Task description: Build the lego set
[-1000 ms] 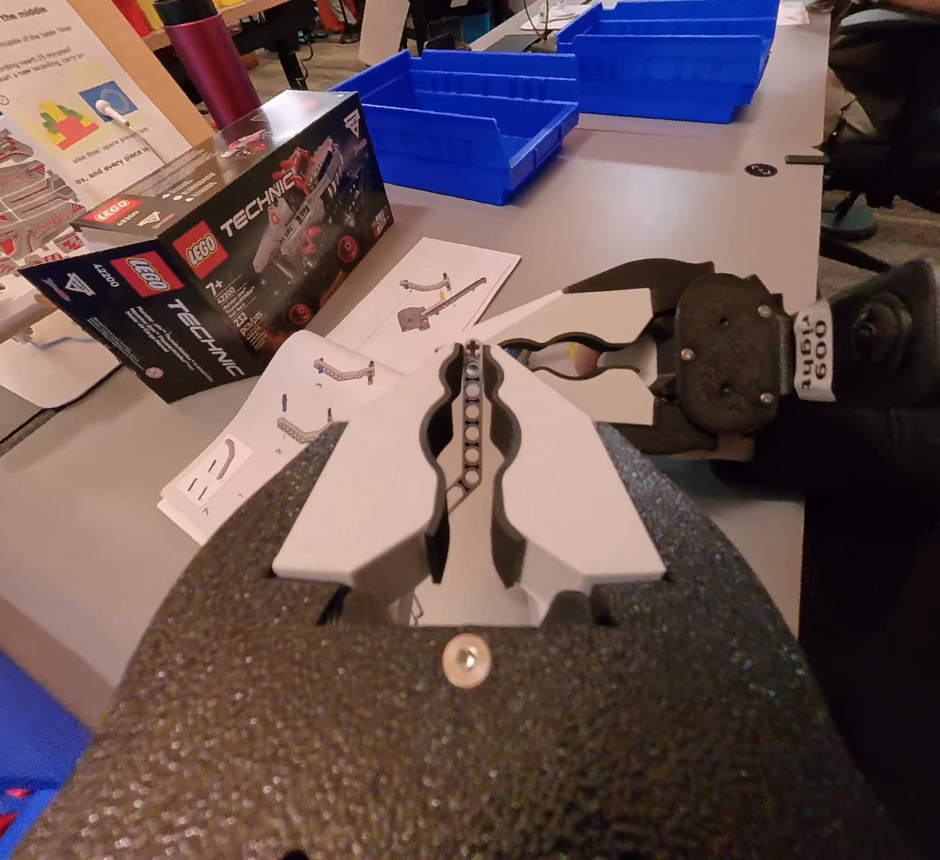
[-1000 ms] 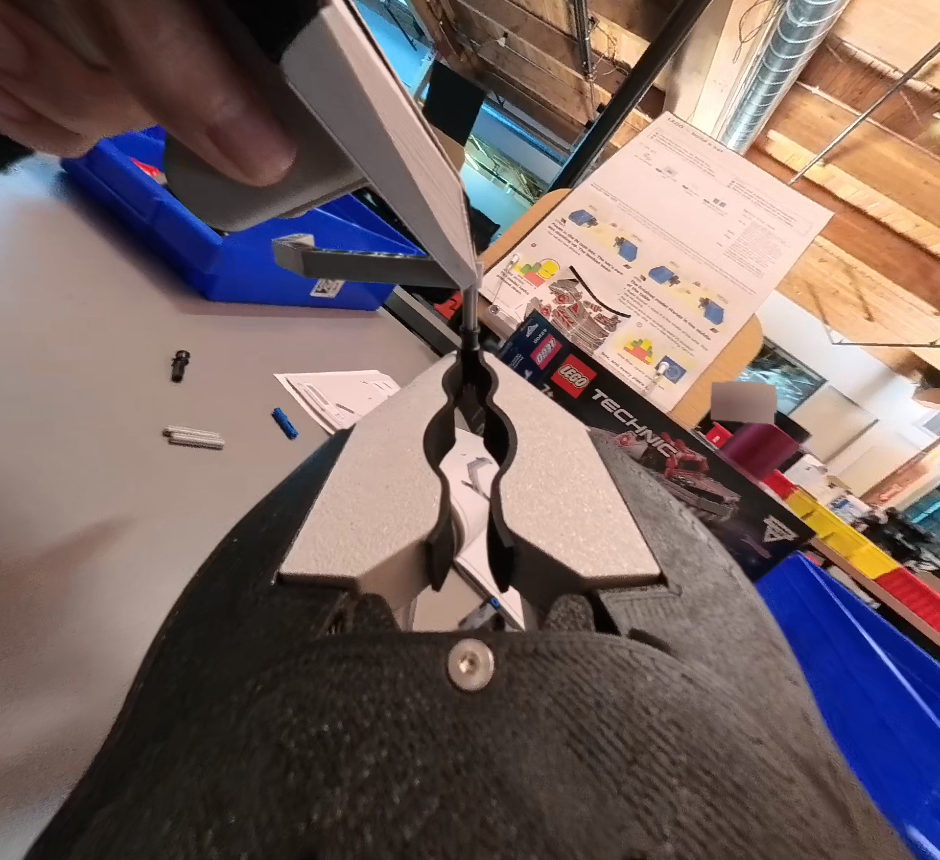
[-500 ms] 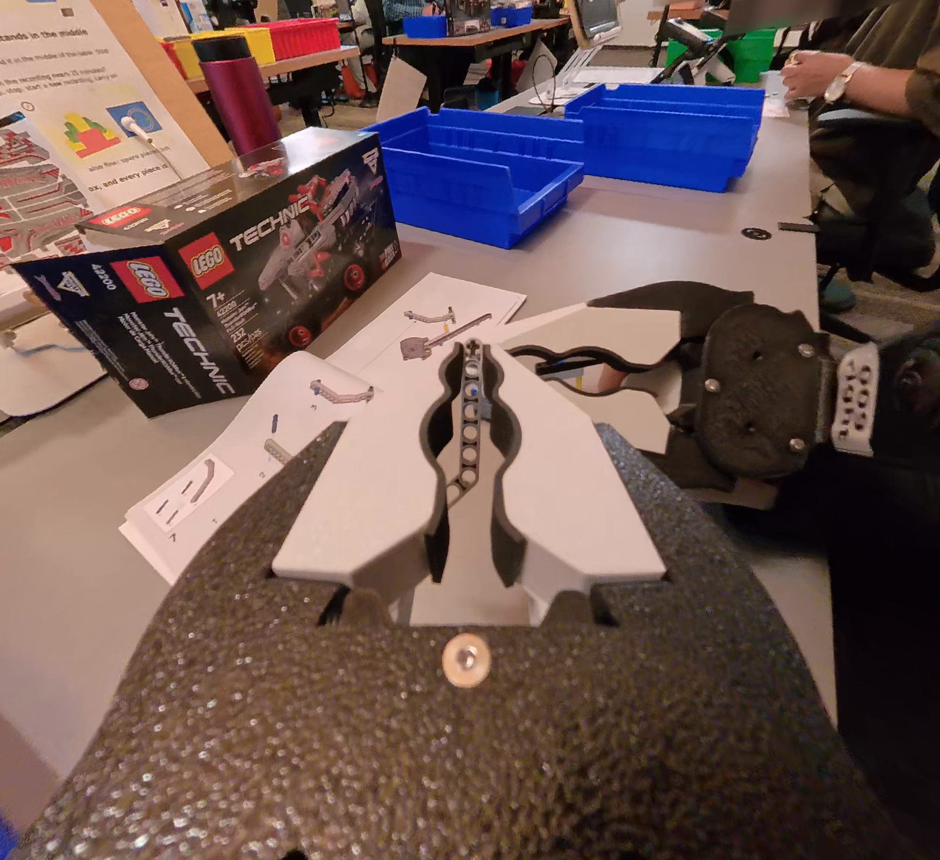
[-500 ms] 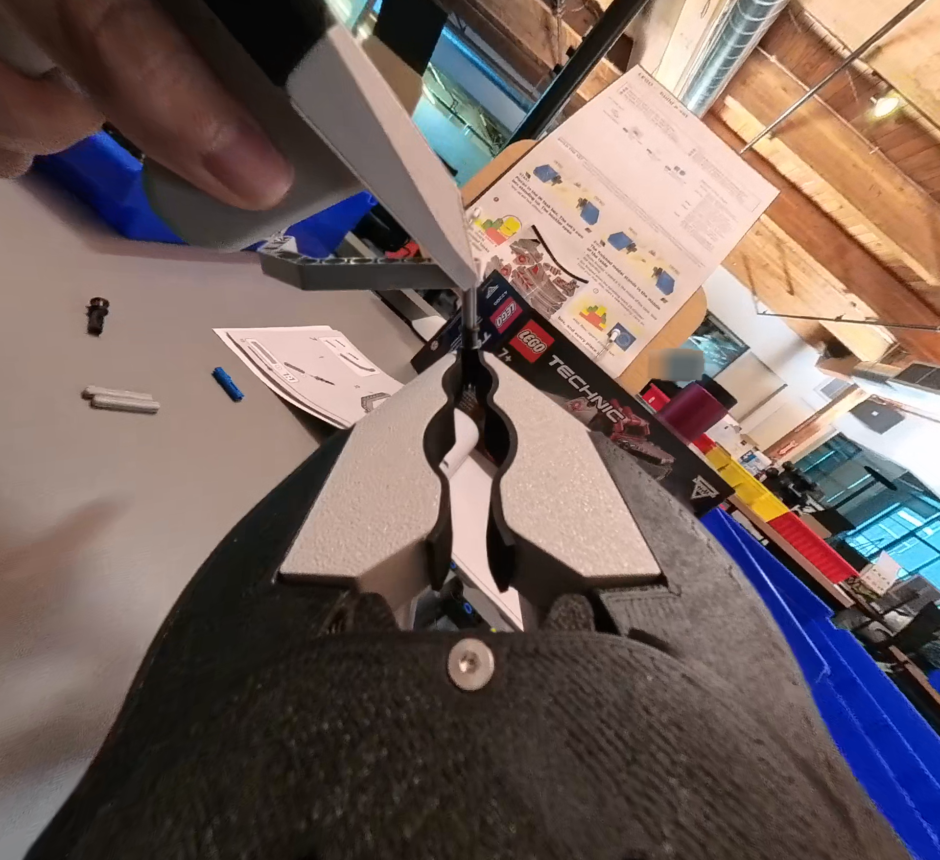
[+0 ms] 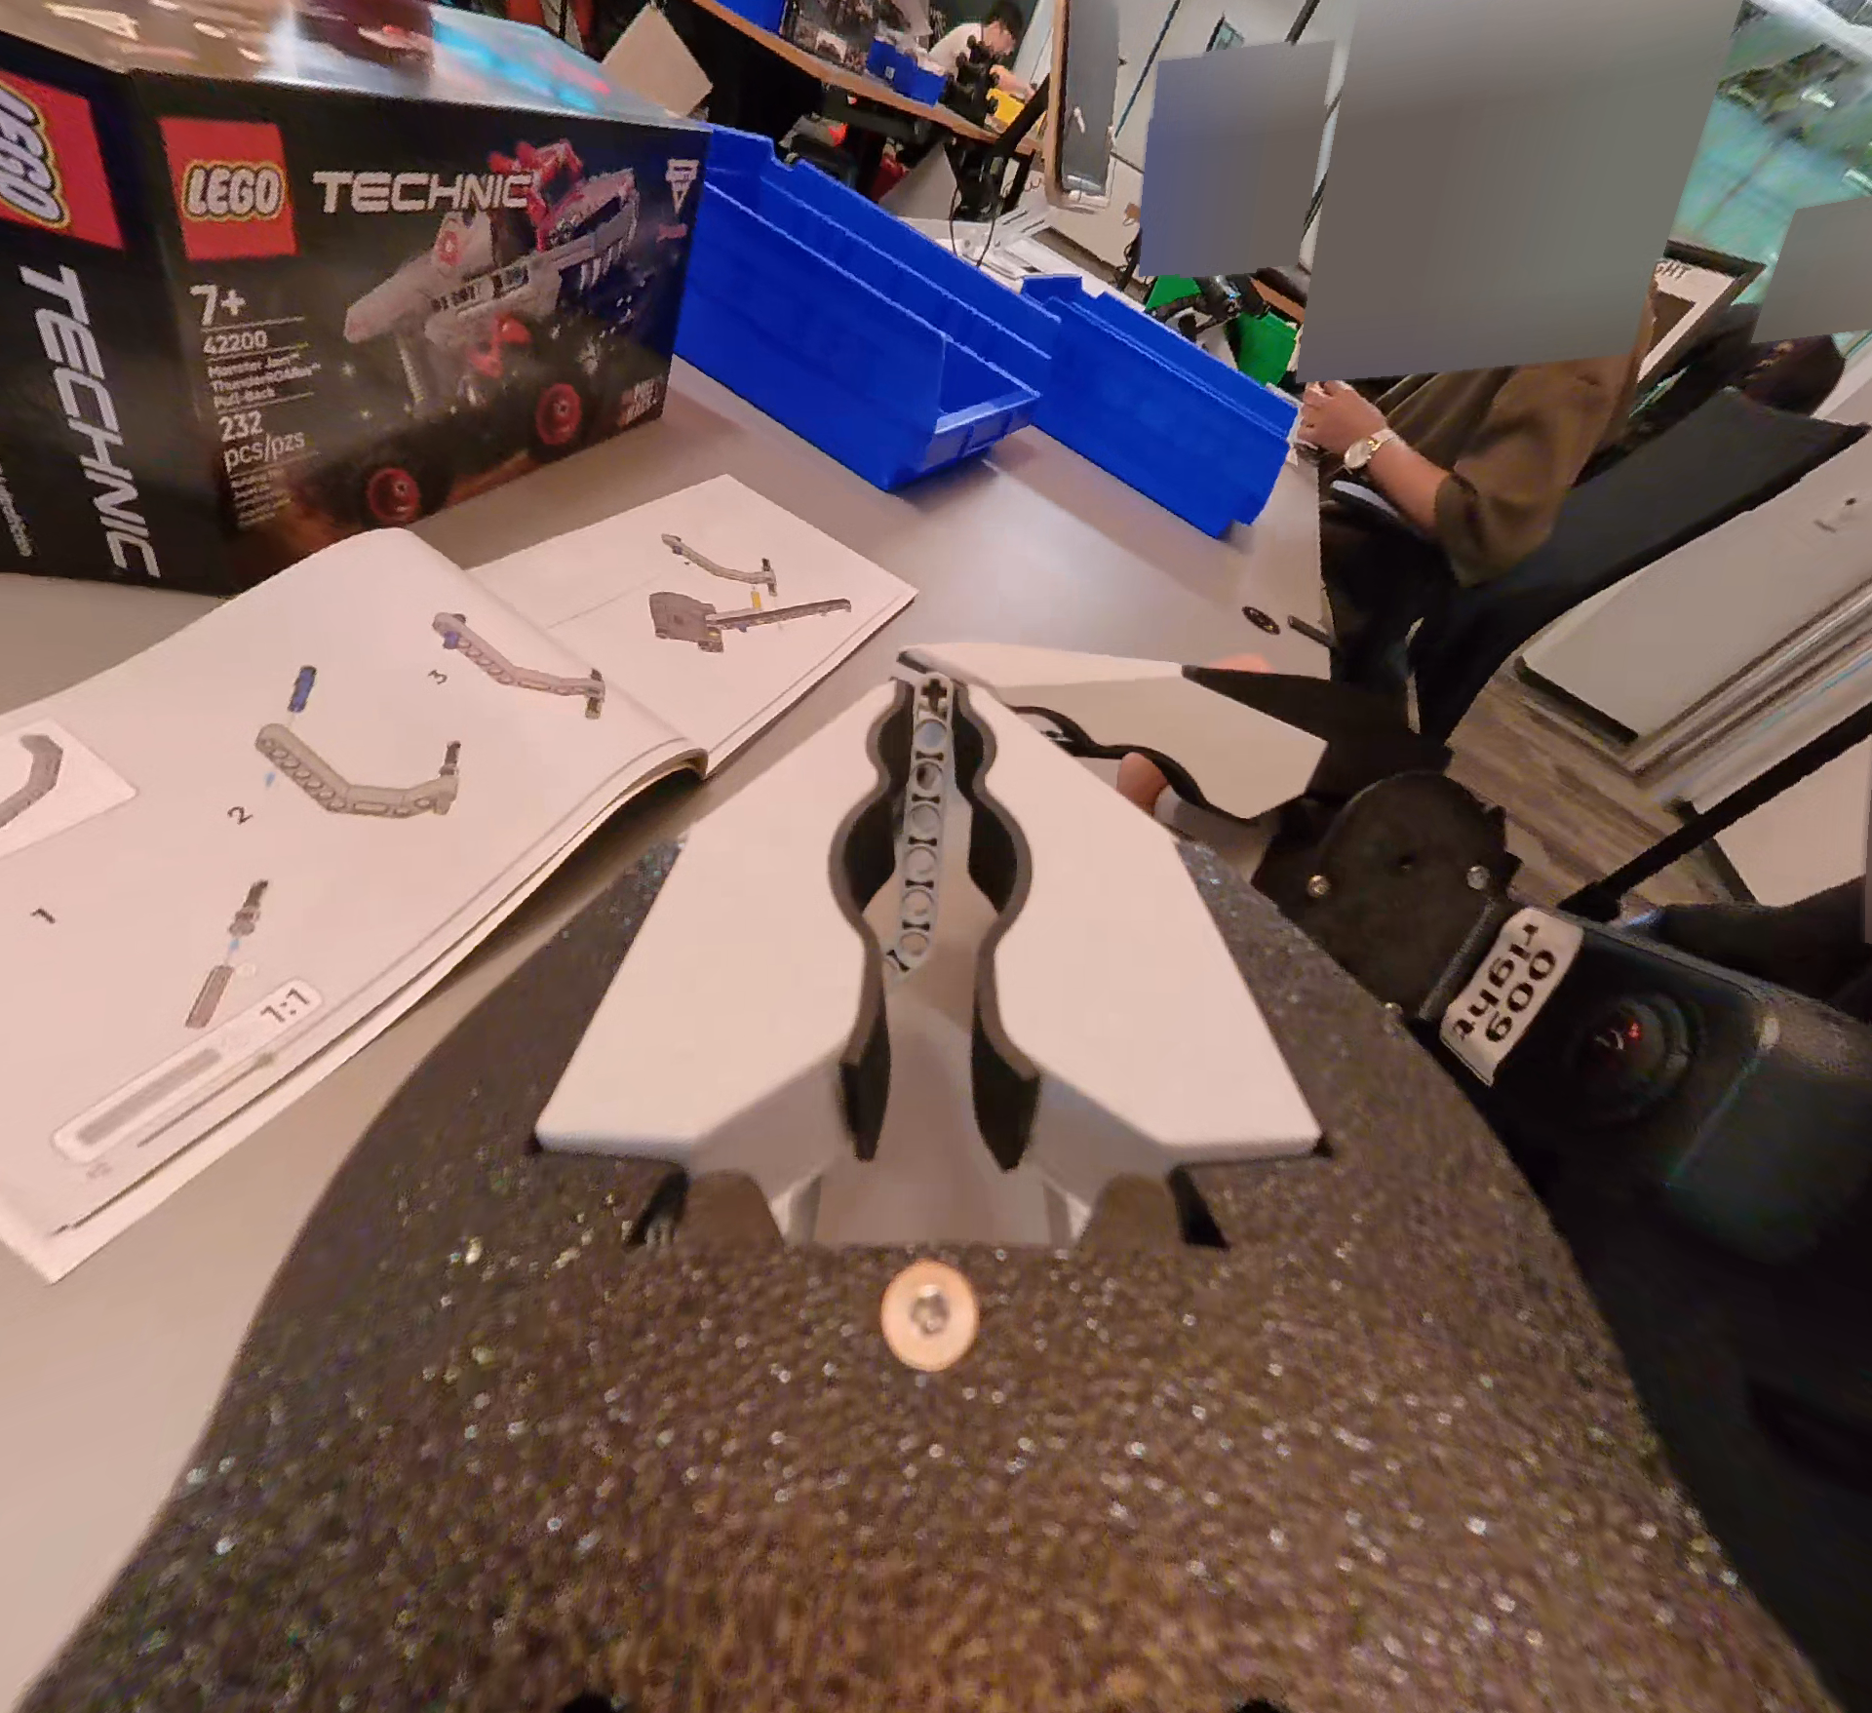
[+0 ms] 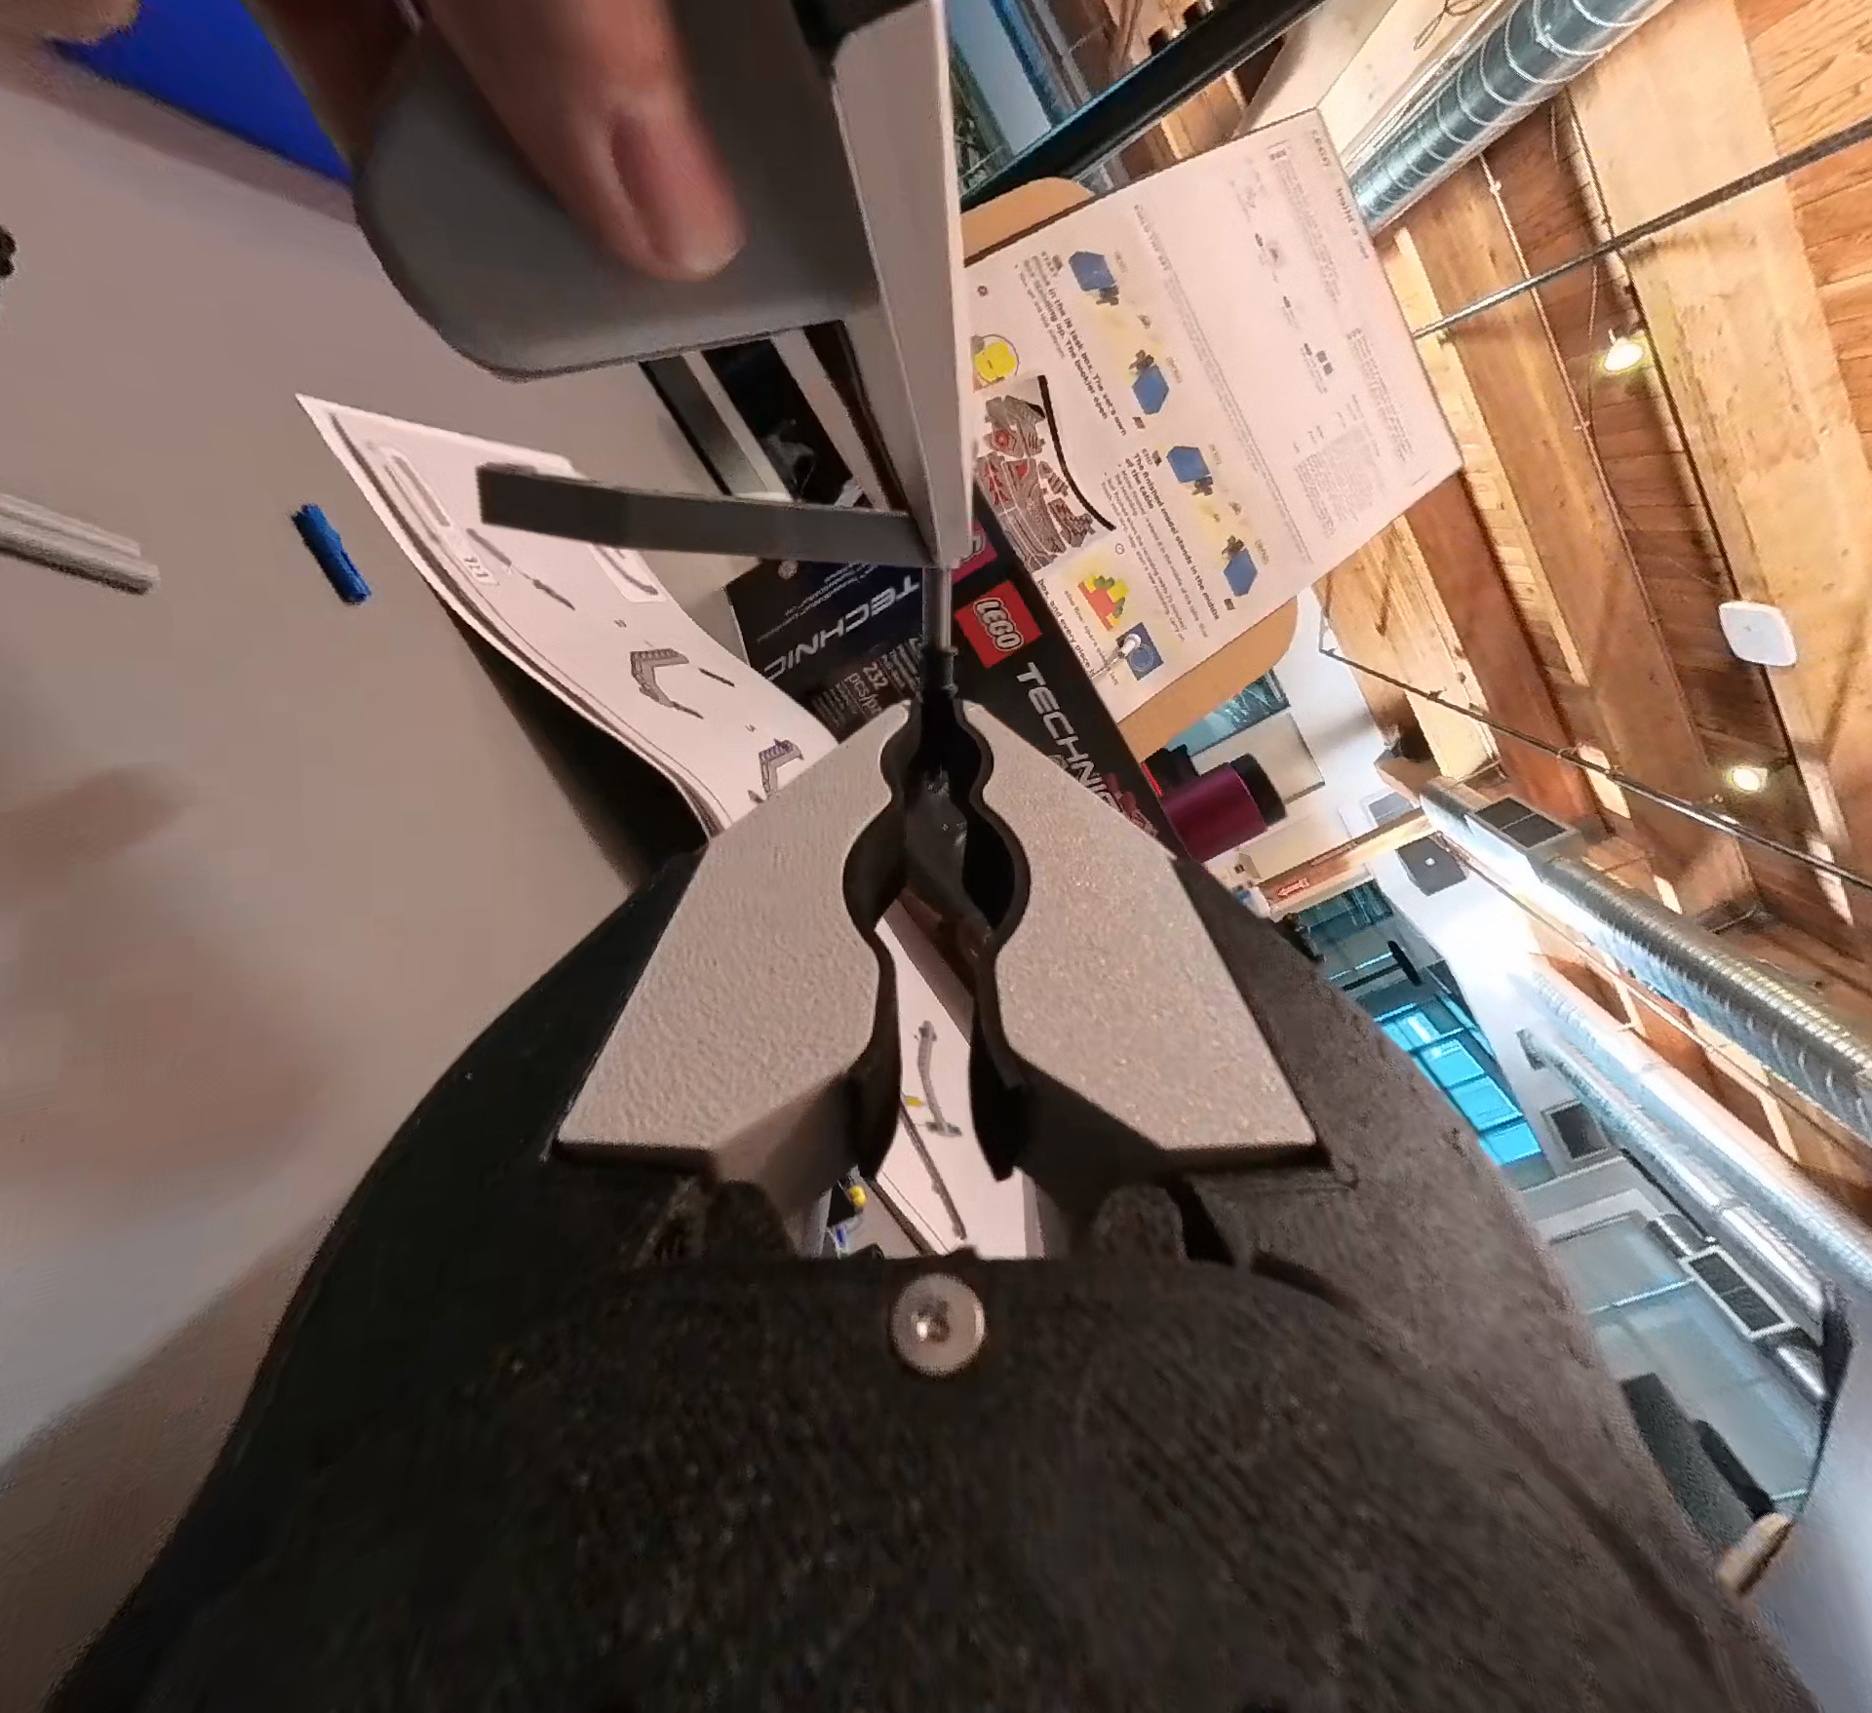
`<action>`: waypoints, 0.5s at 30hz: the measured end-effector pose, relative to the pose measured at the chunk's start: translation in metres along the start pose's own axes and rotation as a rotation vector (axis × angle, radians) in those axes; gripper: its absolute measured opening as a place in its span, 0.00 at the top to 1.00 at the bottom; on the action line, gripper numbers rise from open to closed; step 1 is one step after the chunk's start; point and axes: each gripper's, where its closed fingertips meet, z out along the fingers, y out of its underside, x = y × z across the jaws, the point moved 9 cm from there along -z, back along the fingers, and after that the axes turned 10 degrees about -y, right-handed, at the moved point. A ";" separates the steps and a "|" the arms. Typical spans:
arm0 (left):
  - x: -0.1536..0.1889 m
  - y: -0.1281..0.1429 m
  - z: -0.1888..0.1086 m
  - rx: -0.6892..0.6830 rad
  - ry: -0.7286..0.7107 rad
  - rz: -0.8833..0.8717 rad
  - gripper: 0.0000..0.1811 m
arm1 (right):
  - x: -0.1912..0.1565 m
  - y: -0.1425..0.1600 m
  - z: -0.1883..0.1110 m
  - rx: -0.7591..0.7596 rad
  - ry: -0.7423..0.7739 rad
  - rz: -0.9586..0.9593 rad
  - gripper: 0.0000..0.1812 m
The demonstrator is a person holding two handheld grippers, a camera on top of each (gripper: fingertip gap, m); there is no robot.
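My left gripper (image 5: 930,690) is shut on a grey bent beam with holes (image 5: 920,839), held above the table. In the right wrist view the beam (image 6: 689,518) sticks out sideways from the left gripper's tip (image 6: 937,540), with a hand's finger (image 6: 608,94) on that gripper. My right gripper (image 6: 937,714) is shut on a thin dark axle (image 6: 940,641) whose far end meets the beam's end. The right gripper (image 5: 1003,697) also shows in the left wrist view, tips against the left gripper's tips.
An open instruction booklet (image 5: 355,753) lies on the grey table (image 5: 1064,550) before the black set box (image 5: 405,297). Two blue bins (image 5: 861,348) stand behind. A blue pin (image 6: 329,553) and grey axles (image 6: 71,540) lie loose on the table. A person (image 5: 1469,469) sits at the right. My left and right fingertips are right by each other. From either gripper's tips it is about 15 cm to the blue pin (image 6: 329,553).
Both grippers have tilted and turned together while staying tip to tip. The left wrist view has come closer to the booklet and box. The axle stays at the beam's end.
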 end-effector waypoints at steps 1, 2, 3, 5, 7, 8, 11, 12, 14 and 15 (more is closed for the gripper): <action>-0.002 0.001 0.000 -0.007 -0.004 -0.005 0.97 | -0.001 0.000 0.001 -0.010 -0.004 -0.013 1.00; -0.004 0.002 0.001 -0.011 -0.007 -0.014 0.97 | -0.002 -0.001 0.002 -0.019 -0.009 -0.026 1.00; -0.006 0.002 0.001 -0.013 -0.003 -0.030 0.97 | -0.003 -0.001 0.002 -0.020 -0.008 -0.040 1.00; -0.009 0.003 0.000 -0.015 0.032 -0.094 0.97 | -0.004 -0.003 0.002 -0.028 0.003 -0.068 0.99; -0.014 0.004 0.000 -0.028 0.077 -0.154 0.97 | -0.006 -0.003 0.003 -0.032 0.006 -0.111 0.99; -0.017 0.005 -0.001 -0.033 0.103 -0.185 0.97 | -0.006 -0.003 0.003 -0.030 0.010 -0.133 1.00; -0.025 0.008 -0.001 -0.033 0.191 -0.296 0.97 | -0.008 -0.006 0.003 -0.029 0.026 -0.181 0.99; -0.027 0.009 -0.001 -0.032 0.217 -0.335 0.97 | -0.009 -0.007 0.002 -0.031 0.040 -0.209 1.00; -0.031 0.011 -0.001 -0.031 0.240 -0.375 0.97 | -0.010 -0.010 0.002 -0.032 0.048 -0.249 1.00; -0.032 0.012 -0.001 -0.032 0.243 -0.386 0.97 | -0.011 -0.010 0.003 -0.036 0.044 -0.256 1.00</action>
